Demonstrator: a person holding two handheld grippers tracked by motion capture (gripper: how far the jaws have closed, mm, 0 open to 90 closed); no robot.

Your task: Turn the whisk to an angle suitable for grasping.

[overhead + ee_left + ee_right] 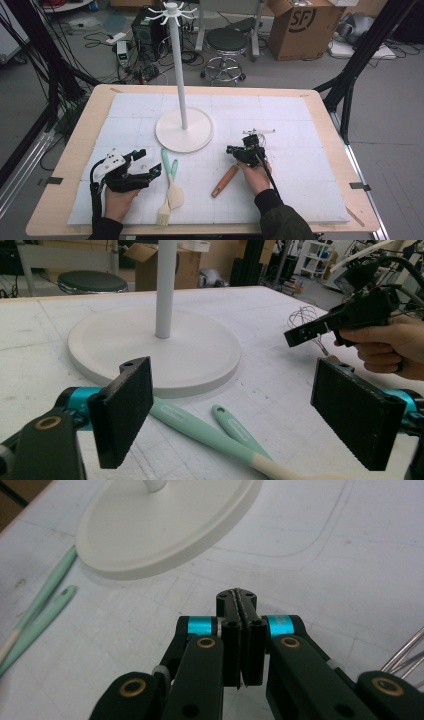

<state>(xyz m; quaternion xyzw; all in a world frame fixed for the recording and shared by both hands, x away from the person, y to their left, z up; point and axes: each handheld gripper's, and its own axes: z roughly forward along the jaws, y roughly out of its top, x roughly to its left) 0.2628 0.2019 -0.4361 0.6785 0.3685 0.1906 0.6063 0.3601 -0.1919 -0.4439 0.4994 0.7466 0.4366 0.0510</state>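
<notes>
We are holding the right gripper [234,149] clenched on nothing at centre right of the high view — the whisk [235,174] lying just beneath it. Lower left, our left gripper [148,162] is gaping beside the mint-handled spatula [169,180] and brush [168,196].

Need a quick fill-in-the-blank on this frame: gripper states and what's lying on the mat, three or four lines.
1. The right gripper has its jaws ____, with nothing between them.
2. The left gripper has its jaws ____, facing the white stand.
3. The two utensils beside the left gripper, the spatula and the pastry brush, have handles coloured ____.
4. The whisk lying by the right hand has a ____ handle.

Missing words: shut; open; mint green; wooden
</notes>
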